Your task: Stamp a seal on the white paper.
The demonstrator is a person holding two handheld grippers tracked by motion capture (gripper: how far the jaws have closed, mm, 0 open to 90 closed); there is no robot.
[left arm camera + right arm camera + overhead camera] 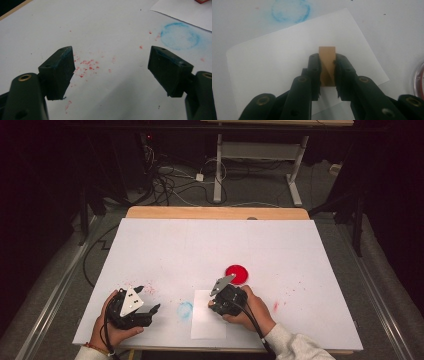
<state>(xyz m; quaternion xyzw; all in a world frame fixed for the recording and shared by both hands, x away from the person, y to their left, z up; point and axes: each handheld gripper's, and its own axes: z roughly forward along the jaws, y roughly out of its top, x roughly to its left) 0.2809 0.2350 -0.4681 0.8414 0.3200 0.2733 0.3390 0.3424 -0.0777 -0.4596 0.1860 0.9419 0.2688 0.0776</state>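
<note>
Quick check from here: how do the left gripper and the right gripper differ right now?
The left gripper has its jaws spread wide with nothing between them; the right gripper is clamped on a small brown block. The left gripper sits over bare table flecked with red crumbs; the right gripper is over a white paper sheet. Both have black jaws.

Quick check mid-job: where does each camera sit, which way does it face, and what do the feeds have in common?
High view: above the person's side, facing forward and down on the white table; both hands, left gripper and right gripper show.
Left gripper view: rides the left gripper, looking down between open jaws at red specks.
Right gripper view: rides the right gripper, shut on a brown block above the paper sheet.
Shared: the blue ring stain appears in all three.
</note>
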